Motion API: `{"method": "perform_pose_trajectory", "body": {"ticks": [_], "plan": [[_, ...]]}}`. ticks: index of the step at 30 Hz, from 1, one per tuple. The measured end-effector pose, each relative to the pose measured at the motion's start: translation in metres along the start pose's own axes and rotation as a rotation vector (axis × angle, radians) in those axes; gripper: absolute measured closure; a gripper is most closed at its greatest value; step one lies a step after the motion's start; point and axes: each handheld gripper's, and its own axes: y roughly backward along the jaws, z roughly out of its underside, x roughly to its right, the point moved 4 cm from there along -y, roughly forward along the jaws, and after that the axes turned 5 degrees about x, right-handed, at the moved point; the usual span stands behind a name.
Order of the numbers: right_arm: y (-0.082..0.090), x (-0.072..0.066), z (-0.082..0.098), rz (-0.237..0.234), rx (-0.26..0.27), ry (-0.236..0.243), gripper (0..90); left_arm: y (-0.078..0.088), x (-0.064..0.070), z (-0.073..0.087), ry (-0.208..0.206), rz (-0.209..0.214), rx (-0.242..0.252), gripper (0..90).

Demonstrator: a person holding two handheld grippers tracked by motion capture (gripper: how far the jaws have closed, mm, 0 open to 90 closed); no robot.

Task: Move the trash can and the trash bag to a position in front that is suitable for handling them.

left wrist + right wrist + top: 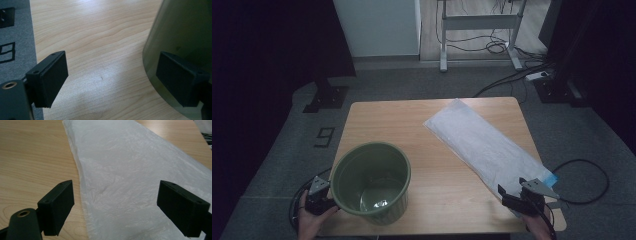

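At the near right corner of the light wooden tabletop (432,125), the right gripper (524,195) is positioned over the near end of the flat, translucent white plastic bag (484,145); jaws are spread wide, nothing held. The bag's long axis is seen to run diagonally, from the near right corner toward the far centre of the table, i.e. away from the right gripper and to its left. In the right gripper view the bag (140,180) is seen ahead of and between the jaws; its left edge lies nearer the left jaw, w/ bare wood beyond. Contact betw. pads and film cannot be confirmed. The round, dark green plastic bucket (371,181) stands upright at the near left, well apart from the bag. The left gripper (319,200) is held just beside the bucket's left wall, jaws also released; in the left gripper view the bucket wall (180,32) is seen behind the right jaw, touching or nearly so; which one cannot be told. Judgement: bag is nearer the right hand, bucket nearer the left; approx. a straight descent onto the bag's near end is req'd for pickup.
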Motion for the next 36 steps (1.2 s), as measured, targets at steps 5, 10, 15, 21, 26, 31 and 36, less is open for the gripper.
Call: {"method": "perform_pose_trajectory", "body": {"ticks": [5,10,15,21,26,31,36], "plan": [[-0.003,-0.002,0.0,-0.007,-0.022,0.01,13.3,0.004,-0.001,0.003,0.007,0.003,0.008,11.2],[0.001,0.004,-0.002,-0.002,-0.008,-0.025,13.2,0.02,0.007,0.009,-0.007,0.007,0.032,11.3],[0.003,0.012,-0.001,0.004,-0.001,-0.044,13.3,0.034,0.016,0.02,-0.013,0.019,0.042,11.7],[0.003,0.015,0.0,-0.008,-0.002,-0.053,13.6,0.051,0.048,0.037,-0.094,0.122,0.052,11.0],[0.002,0.014,0.001,-0.012,-0.003,-0.053,13.6,0.046,0.076,0.035,-0.173,0.228,0.053,10.4],[0.002,0.013,0.002,-0.011,-0.003,-0.053,13.7,0.03,0.089,0.024,-0.213,0.272,0.036,8.7],[0.002,0.015,0.002,-0.018,0.0,-0.059,13.8,0.02,0.093,0.016,-0.232,0.295,0.032,9.0]]}}
